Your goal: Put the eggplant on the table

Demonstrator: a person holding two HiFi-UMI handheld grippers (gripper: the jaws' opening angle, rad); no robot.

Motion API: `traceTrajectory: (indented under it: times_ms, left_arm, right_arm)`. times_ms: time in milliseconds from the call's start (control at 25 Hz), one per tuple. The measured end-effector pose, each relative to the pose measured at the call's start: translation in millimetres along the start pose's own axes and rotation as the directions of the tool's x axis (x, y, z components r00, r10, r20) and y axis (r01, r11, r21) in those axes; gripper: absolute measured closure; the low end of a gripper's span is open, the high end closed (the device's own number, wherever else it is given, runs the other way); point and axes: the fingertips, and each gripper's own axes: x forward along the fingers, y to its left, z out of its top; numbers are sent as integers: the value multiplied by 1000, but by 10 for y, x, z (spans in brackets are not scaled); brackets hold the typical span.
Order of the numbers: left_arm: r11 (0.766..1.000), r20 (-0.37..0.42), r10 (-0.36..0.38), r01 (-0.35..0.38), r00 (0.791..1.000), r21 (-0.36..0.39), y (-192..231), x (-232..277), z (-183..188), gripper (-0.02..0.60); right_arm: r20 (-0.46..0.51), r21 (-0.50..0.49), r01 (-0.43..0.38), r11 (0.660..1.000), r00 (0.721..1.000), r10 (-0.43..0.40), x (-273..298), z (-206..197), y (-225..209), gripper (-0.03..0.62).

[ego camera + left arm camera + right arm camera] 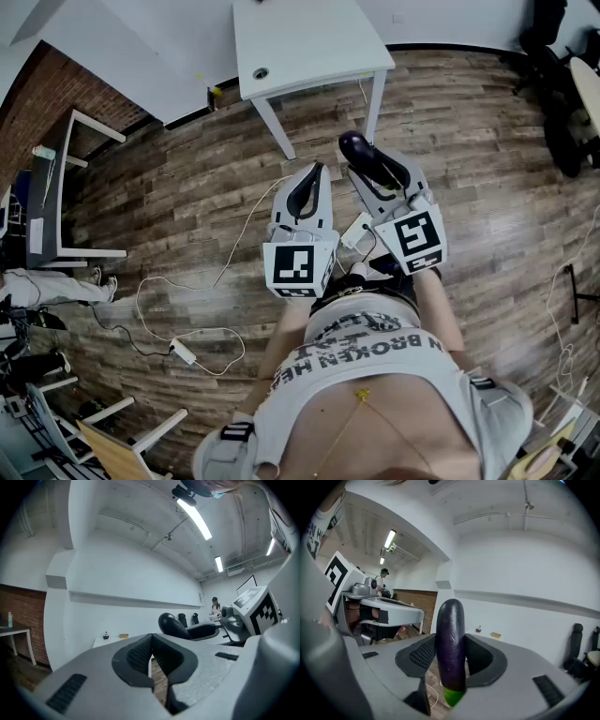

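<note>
Eggplant in the right tongs, near the counter

The white counter stands on the wood floor. Just short of it, the right tongs are clamped on the purple eggplant, green end down. It is not on the counter. The left tongs, farther from the counter, are closed together, empty.

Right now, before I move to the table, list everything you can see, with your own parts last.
eggplant: one, dark purple with a green end, upright between the right jaws
table: one, white, ahead of both grippers
small round object: one, dark, on the table near its edge
cables: a few, white, looped on the wood floor
office chair: at least one, black, far right
left gripper: one, grey, jaws shut, empty
right gripper: one, grey, jaws shut on the eggplant
</note>
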Motion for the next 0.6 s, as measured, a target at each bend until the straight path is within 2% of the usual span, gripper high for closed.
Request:
traceTrajectory:
  times_ms: [360, 600]
  left_arm:
    - [999, -10, -7, 7, 1000, -50, -108, 104, -83, 578]
    - [998, -15, -11, 10, 1000, -66, -25, 252, -105, 578]
  right_arm:
    - [2, 26, -14, 1000, 1000, 14, -10, -125, -129, 405]
    - [-9, 33, 1, 999, 1000, 0, 108, -166, -264, 405]
